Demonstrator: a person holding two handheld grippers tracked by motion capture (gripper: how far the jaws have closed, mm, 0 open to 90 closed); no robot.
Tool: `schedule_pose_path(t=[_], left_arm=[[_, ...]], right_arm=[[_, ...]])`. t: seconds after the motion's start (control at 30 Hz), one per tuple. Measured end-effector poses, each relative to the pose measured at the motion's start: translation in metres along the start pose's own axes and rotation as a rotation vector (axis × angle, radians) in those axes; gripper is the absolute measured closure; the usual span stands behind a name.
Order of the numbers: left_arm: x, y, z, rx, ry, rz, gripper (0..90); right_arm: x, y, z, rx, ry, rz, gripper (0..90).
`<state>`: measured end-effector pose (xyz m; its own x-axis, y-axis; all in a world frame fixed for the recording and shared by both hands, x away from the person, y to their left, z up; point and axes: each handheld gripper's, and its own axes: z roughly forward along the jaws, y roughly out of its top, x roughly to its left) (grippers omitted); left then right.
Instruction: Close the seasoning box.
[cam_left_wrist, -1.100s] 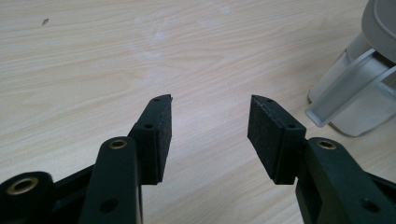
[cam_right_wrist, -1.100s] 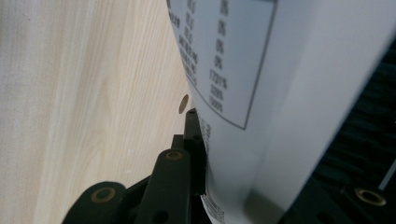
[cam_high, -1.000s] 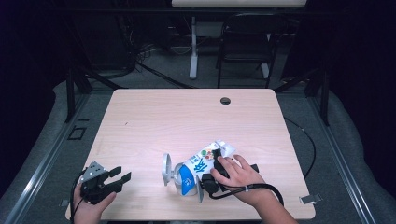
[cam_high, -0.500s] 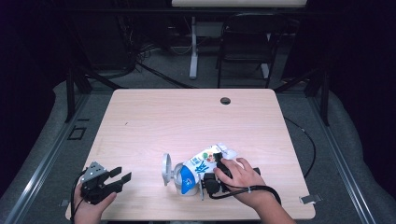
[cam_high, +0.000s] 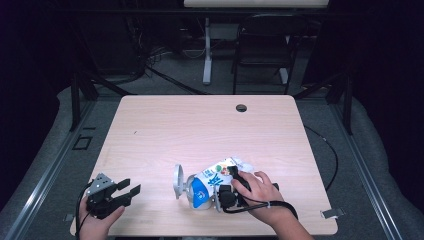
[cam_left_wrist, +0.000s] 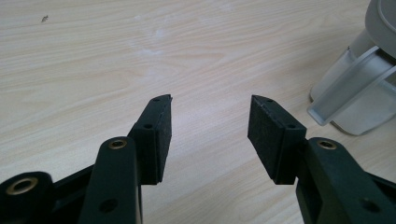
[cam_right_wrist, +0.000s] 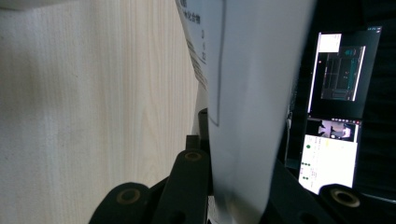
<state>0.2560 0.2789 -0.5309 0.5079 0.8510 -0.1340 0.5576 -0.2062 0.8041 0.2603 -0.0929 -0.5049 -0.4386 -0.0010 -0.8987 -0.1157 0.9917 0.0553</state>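
Observation:
A white and blue printed pouch (cam_high: 212, 181) lies on its side on the wooden table (cam_high: 200, 130), near the front edge. Its left end sits in a clear holder with a grey handle (cam_high: 178, 181). My right gripper (cam_high: 227, 183) is turned on its side and shut on the pouch's right end. In the right gripper view the white pouch (cam_right_wrist: 247, 93) is pinched between the two black jaws. My left gripper (cam_high: 131, 186) rests at the front left corner, open and holding nothing. In the left gripper view its jaws (cam_left_wrist: 209, 116) stand apart over bare wood, with the clear holder (cam_left_wrist: 359, 93) off to the right.
A round cable hole (cam_high: 241, 107) sits near the table's far edge. A chair (cam_high: 262, 50) and a desk leg (cam_high: 207, 55) stand behind the table. Lit monitors (cam_right_wrist: 334, 107) show past the pouch in the right gripper view.

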Motion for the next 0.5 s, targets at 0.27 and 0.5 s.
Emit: schedule_pose_path(t=[0.27,0.5], left_arm=[[-0.0005,0.0,0.0003,0.001,0.001,0.0,50.3],[-0.0003,-0.0003,0.0008,0.003,0.002,0.002,50.2]], right_arm=[[0.0011,-0.0014,-0.002,-0.036,0.037,0.112,90.0],[0.0039,0.0008,-0.0056,-0.085,0.073,0.217,90.0]])
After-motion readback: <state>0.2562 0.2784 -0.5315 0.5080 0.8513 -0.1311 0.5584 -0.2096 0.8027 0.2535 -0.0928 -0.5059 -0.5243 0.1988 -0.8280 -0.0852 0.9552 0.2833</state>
